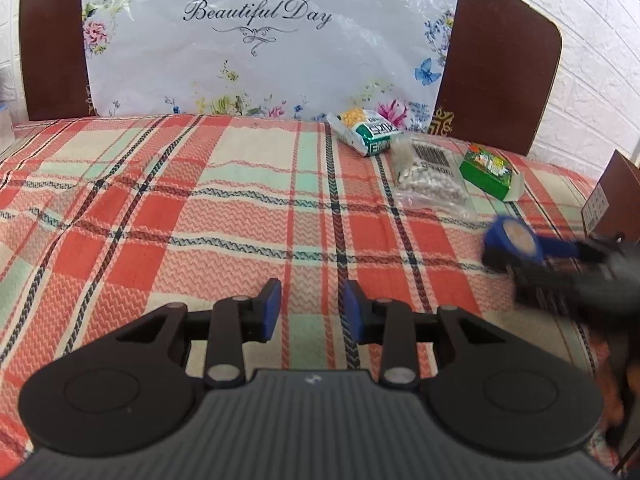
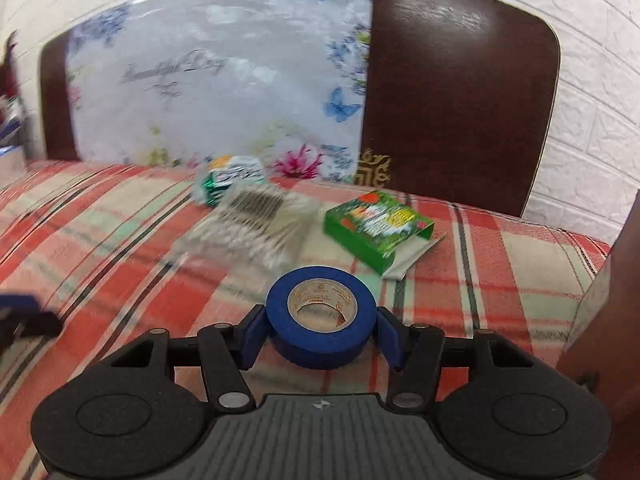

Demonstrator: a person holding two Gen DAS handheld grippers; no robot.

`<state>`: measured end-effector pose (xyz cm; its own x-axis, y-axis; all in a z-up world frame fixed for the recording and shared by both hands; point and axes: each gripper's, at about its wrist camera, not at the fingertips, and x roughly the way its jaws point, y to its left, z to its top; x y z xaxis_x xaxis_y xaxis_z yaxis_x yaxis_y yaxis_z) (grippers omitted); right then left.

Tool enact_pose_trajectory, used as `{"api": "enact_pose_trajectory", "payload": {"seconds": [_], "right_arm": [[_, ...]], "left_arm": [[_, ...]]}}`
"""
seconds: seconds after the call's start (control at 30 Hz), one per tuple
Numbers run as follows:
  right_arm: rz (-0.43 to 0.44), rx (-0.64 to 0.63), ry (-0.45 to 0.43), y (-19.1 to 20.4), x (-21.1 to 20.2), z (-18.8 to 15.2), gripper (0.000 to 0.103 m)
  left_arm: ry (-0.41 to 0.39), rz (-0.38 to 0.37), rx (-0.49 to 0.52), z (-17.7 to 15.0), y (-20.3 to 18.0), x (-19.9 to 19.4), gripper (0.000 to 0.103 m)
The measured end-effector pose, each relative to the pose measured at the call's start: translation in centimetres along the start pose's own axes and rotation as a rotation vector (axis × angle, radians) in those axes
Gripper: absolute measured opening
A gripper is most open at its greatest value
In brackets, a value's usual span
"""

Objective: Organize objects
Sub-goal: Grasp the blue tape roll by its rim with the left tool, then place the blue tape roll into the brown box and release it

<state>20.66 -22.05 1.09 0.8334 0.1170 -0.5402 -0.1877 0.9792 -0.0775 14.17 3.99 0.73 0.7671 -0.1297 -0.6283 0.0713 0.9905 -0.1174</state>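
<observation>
My right gripper [image 2: 321,334] is shut on a roll of blue tape [image 2: 321,322] and holds it above the plaid bedspread [image 2: 120,272]. In the left wrist view the tape [image 1: 514,240] and right gripper [image 1: 520,254] show blurred at the right. Beyond it lie a green box [image 2: 378,226], a clear bag of cotton swabs [image 2: 252,224] and a green-white packet [image 2: 228,182]. The same box [image 1: 489,172], bag [image 1: 432,178] and packet [image 1: 366,130] sit at the far right of the bed. My left gripper [image 1: 310,306] is open and empty over the bedspread [image 1: 160,208].
A brown headboard [image 1: 496,68] with a flowered plastic sheet [image 1: 272,40] stands behind the bed. A white brick-pattern wall [image 2: 592,80] is to the right. A brown piece of furniture [image 2: 612,320] stands at the right edge of the bed.
</observation>
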Motion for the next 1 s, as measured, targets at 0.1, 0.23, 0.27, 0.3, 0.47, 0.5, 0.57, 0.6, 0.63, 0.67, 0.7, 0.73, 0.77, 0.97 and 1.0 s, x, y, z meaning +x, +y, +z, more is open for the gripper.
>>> {"api": "enact_pose_trajectory", "payload": {"seconds": [0.1,0.23,0.27,0.3,0.47,0.5,0.57,0.6,0.63,0.67,0.7,0.73,0.77,0.97,1.0], "right_arm": [[0.033,-0.038,-0.003,1.3,-3.7,-2.5,0.056],[0.047,-0.080,-0.011,2.6,-8.2,-5.4,0.056],[0.046,-0.088,-0.012,2.8,-9.1,-6.0,0.056],[0.037,-0.091,-0.012,3.4,-9.7,-6.3,0.056],[0.008,-0.103,-0.013,3.7,-11.3,-7.3,0.063],[0.005,-0.099,-0.012,3.6,-11.4,-7.4,0.063],[0.009,-0.092,-0.009,3.5,-11.4,-7.4,0.062],[0.013,-0.085,-0.005,3.4,-11.3,-7.3,0.062],[0.016,-0.073,0.001,3.2,-11.2,-7.3,0.063],[0.027,-0.056,0.006,2.9,-11.1,-7.3,0.061],[0.046,-0.040,0.017,2.6,-11.0,-7.2,0.054],[0.073,-0.029,0.020,2.4,-11.0,-7.2,0.055],[0.078,-0.028,0.016,2.4,-11.2,-7.1,0.055],[-0.025,-0.012,-0.160,1.0,-15.3,-5.9,0.055],[-0.057,-0.014,-0.196,0.4,-16.1,-5.4,0.055]], "left_arm": [[0.050,-0.058,-0.020,0.4,-0.8,-0.6,0.036],[0.081,-0.186,0.047,0.5,-4.7,-2.3,0.036],[0.086,-0.221,0.078,0.5,-6.0,-2.7,0.036],[0.091,-0.251,0.106,0.4,-7.2,-3.2,0.037],[0.159,-0.280,0.232,-0.2,-11.8,-3.4,0.038],[0.191,-0.269,0.249,-0.4,-12.2,-2.9,0.038],[0.245,-0.261,0.253,-1.1,-12.6,-1.9,0.037],[0.276,-0.268,0.246,-1.4,-12.6,-1.5,0.036],[0.299,-0.268,0.237,-1.7,-12.6,-1.1,0.036],[0.298,-0.265,0.230,-1.8,-12.6,-1.0,0.031],[0.304,-0.277,0.219,-1.7,-12.6,-1.1,0.023],[0.307,-0.273,0.213,-1.5,-12.8,-1.5,0.022],[0.292,-0.267,0.223,-1.3,-13.1,-2.1,0.021],[0.121,-0.340,0.312,2.4,-17.7,-7.3,0.020],[0.093,-0.360,0.331,3.1,-19.0,-7.9,0.020]]}}
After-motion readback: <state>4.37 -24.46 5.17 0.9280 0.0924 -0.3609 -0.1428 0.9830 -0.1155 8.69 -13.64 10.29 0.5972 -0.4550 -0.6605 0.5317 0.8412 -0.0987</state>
